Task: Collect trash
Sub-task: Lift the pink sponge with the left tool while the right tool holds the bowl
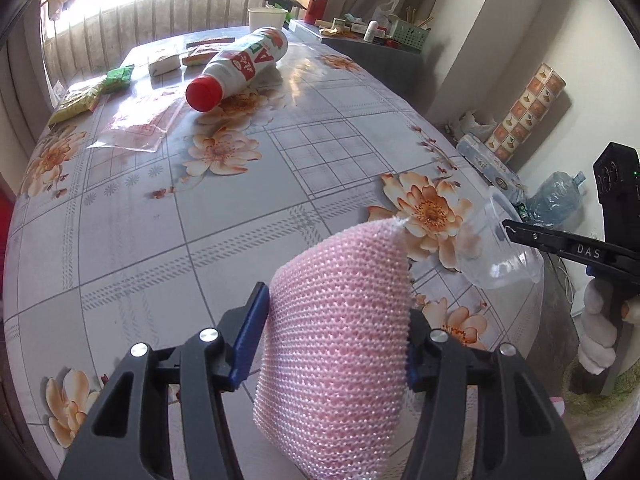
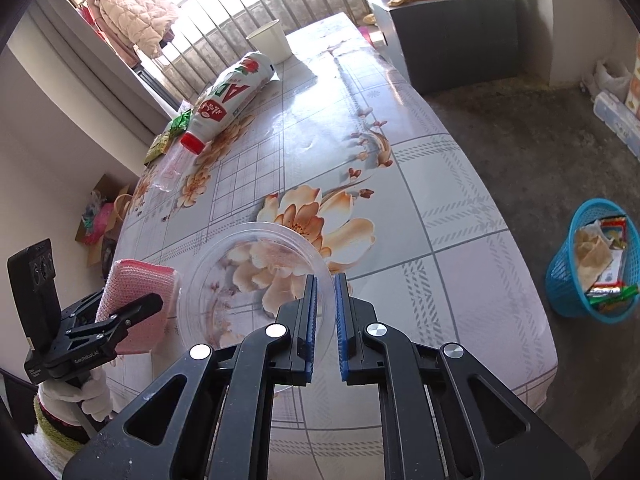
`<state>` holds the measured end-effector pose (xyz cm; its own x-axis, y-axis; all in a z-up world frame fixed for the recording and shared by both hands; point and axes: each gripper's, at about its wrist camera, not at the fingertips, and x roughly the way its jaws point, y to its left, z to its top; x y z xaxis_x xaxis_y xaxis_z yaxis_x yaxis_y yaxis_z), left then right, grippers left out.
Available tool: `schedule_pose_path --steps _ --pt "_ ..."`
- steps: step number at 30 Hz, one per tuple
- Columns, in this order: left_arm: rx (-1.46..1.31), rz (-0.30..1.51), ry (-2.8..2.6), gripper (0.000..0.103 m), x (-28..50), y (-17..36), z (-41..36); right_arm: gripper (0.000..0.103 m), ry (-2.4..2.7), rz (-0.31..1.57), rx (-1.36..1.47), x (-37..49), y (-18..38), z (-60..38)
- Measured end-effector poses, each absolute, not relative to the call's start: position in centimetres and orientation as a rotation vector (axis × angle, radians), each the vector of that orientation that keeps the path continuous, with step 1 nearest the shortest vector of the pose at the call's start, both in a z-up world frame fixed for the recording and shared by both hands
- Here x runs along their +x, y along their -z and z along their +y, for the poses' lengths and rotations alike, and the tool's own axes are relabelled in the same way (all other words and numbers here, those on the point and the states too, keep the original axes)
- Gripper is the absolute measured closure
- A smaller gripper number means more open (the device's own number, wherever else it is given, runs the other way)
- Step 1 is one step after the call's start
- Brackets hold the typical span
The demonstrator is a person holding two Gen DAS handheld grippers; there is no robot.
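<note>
A pink knitted scouring pad (image 1: 336, 340) is gripped between the blue pads of the left gripper (image 1: 336, 312), its jaws held about half open across the pad's width and pressed into both sides, above a table (image 1: 160, 240) covered in a flowered, checked oilcloth. The thin wall of a clear plastic cup (image 2: 256, 280), tipped on its side with the mouth toward the camera, is straddled by the right gripper (image 2: 326, 280); its jaws are nearly closed, a narrow gap being left, and whether the rim is actually pinched cannot be told. In the left wrist view the letters "DAS" are read on the right gripper's finger; in the right wrist view "GenRobot.AI" is seen on the left gripper's body, which is held by a white-gloved hand (image 2: 80, 392). At the far end of the table a white bottle (image 1: 240, 66) with a red cap is laid on its side, large letters "AD" showing on its label, beside green snack packets (image 1: 116, 76), a clear wrapper (image 1: 140, 124) and a white paper cup (image 1: 266, 20). A blue basket (image 2: 568, 292) holding wrappers is stood on the floor to the right of the table.
</note>
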<state>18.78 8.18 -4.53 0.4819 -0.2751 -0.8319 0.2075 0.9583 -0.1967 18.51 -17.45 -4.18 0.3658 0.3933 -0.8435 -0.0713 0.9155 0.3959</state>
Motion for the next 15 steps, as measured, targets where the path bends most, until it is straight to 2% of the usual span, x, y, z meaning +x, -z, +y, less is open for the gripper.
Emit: schedule_pose_path --steps 3,6,15 --pt "-0.06 1.01 0.3 0.045 18.7 3.9 8.2 0.08 -0.302 1.164 0.318 18.5 4.0 -17.3" --pt "-0.032 0.991 0.3 0.038 18.5 3.5 8.1 0.076 -0.295 1.16 0.317 18.4 3.8 -17.2" --pt "0.007 1.008 0.29 0.03 17.3 3.4 7.8 0.071 -0.289 1.17 0.322 18.0 3.7 -17.3"
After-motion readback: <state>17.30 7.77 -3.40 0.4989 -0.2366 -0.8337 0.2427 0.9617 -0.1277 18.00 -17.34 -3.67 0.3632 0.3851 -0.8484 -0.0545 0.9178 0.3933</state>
